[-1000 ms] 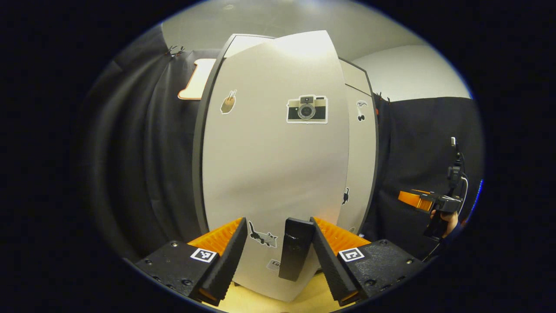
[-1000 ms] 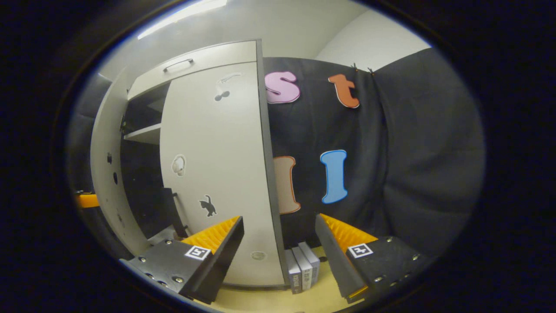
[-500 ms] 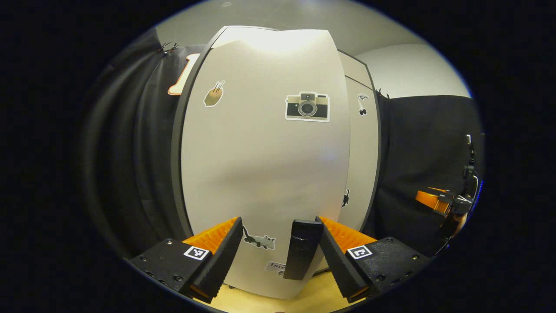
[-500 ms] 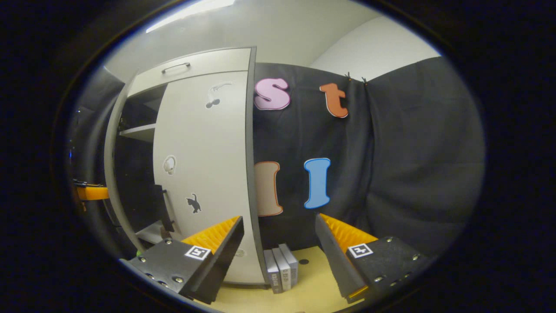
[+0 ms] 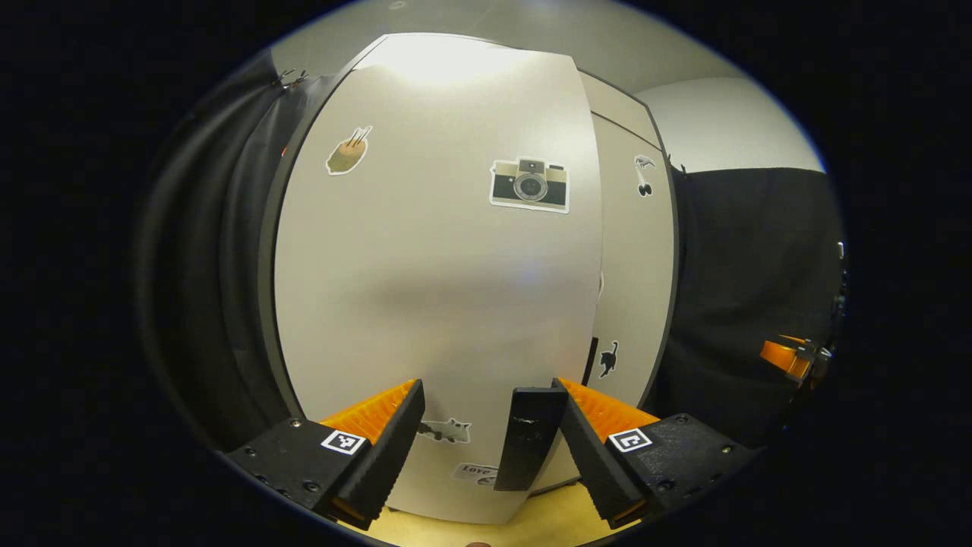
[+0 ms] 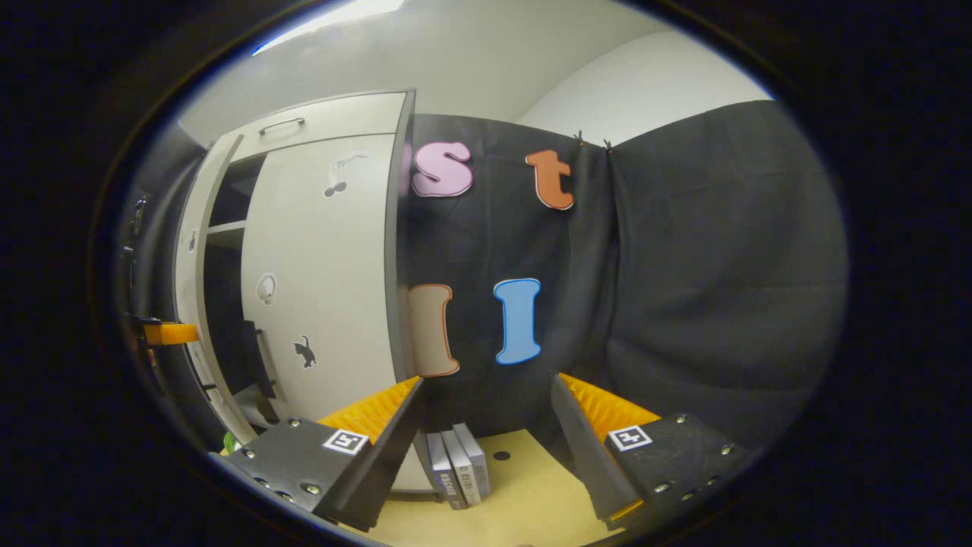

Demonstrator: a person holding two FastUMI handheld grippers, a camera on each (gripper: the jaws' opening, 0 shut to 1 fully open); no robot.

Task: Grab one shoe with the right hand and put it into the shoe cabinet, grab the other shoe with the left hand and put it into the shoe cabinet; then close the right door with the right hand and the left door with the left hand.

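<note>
Your left gripper (image 5: pixel 486 437) has its jaws released; the left door (image 5: pixel 433 289) fills the space ahead, its black handle (image 5: pixel 525 437) apparently touching the right-hand jaw. Your right gripper (image 6: pixel 486 437) jaws stand released, the right door (image 6: pixel 323 266) up-left of them.

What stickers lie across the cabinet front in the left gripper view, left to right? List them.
Brown sticker on the left door → camera sticker → bird sticker on the right door.
</note>
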